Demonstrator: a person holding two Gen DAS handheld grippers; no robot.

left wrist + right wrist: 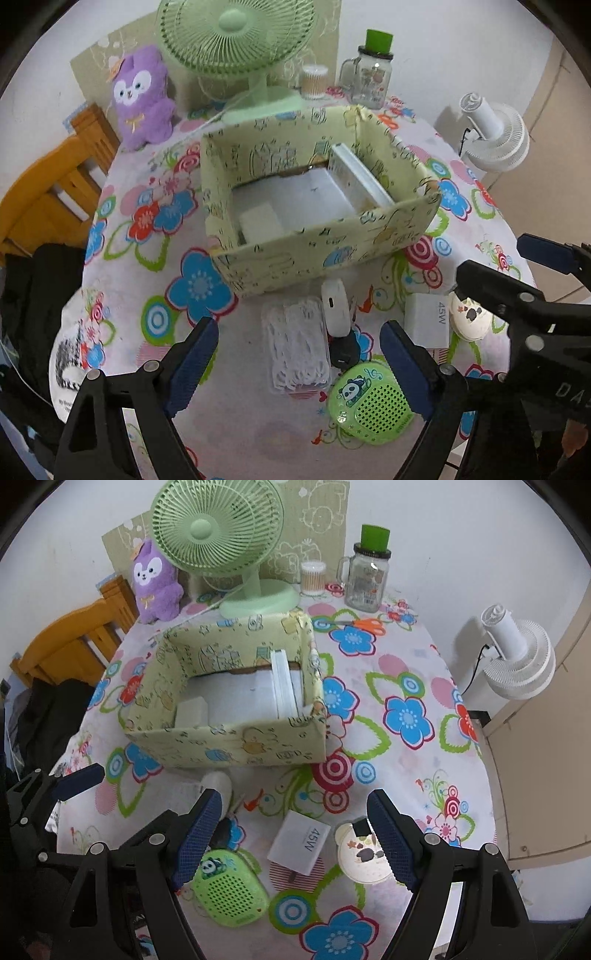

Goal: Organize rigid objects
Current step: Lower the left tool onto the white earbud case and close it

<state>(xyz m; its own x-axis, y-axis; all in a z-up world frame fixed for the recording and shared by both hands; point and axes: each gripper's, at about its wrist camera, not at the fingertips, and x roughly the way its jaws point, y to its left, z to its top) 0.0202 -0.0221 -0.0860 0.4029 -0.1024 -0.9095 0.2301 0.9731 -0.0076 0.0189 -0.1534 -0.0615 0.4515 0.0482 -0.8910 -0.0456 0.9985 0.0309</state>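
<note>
in front of the patterned box, as the left wrist view has it, the loose rigid pieces lie together on the desk: a clear case of white picks, a white oval gadget, a white charger block, a round white compact and a green panda speaker. the left claw stands spread with nothing between its pads, framing the clear case, seemingly lined up to pick it. the box already holds a small white block and a long white carton, so it reads as the destination.

near the box in the right wrist view, the right claw is also spread and empty, straddling the charger block, with the compact by its right finger.

behind the box stand a green fan, a purple plush and a glass jar. the desk wears a flowered cloth; a wooden chair sits left of the box, a white fan right.
</note>
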